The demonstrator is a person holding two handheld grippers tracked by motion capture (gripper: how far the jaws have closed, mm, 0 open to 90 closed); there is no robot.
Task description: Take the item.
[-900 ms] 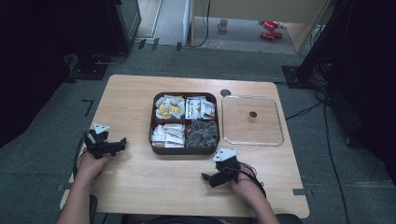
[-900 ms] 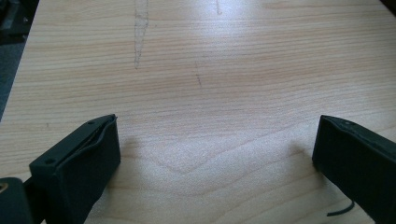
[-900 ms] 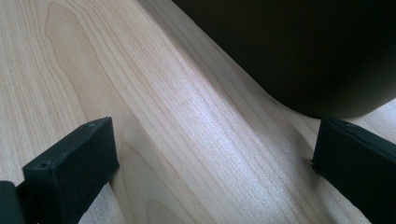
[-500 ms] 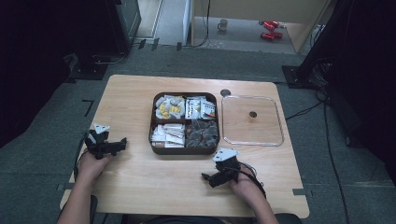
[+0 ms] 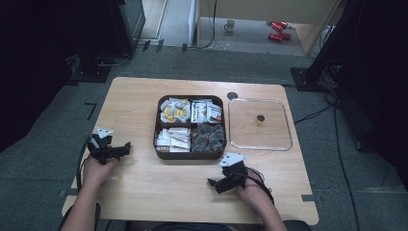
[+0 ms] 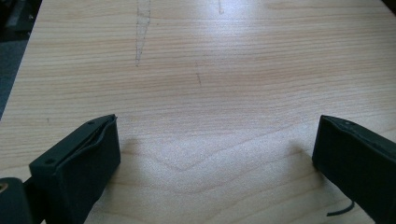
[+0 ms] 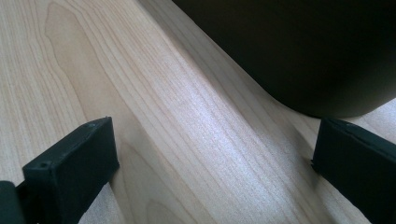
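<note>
Snack box contents blur; its dark wall is cut off.

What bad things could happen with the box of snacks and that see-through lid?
The clear lid lies flat beside the brown box, so its edge may be hard to pinch and it could slide across the table instead of lifting.

The right gripper rests close to the box's front wall; a quick move might bump the box and shake the packets.

All four compartments look full, so the lid might not sit flat if packets stick up.
</note>
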